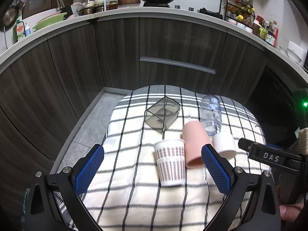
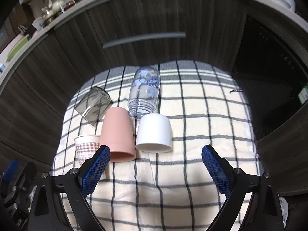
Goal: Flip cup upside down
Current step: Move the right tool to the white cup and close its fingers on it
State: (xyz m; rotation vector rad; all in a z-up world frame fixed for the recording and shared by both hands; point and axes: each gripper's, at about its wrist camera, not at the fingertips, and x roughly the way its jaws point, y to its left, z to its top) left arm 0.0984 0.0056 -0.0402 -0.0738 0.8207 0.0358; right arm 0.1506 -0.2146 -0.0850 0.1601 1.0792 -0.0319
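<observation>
Dark wood-grain kitchen cabinets [image 1: 173,44] curve behind a desk draped in a checked cloth [image 1: 134,196], whose left edge drops to grey floor. Both claws hover wide open and hold nothing. Ahead of the left claw [image 1: 153,170], the patterned paper cup [image 1: 170,161] stands upright between its blue pads, touching the pink cup [image 1: 193,144] beside the right pad. Ahead of the right claw [image 2: 156,168], the white cup [image 2: 154,132] sits mouth-down, the pink cup just left, a clear bottle [image 2: 145,92] lying behind, and a grey square container [image 2: 93,105] tipped far left. Bare cloth spreads right.
</observation>
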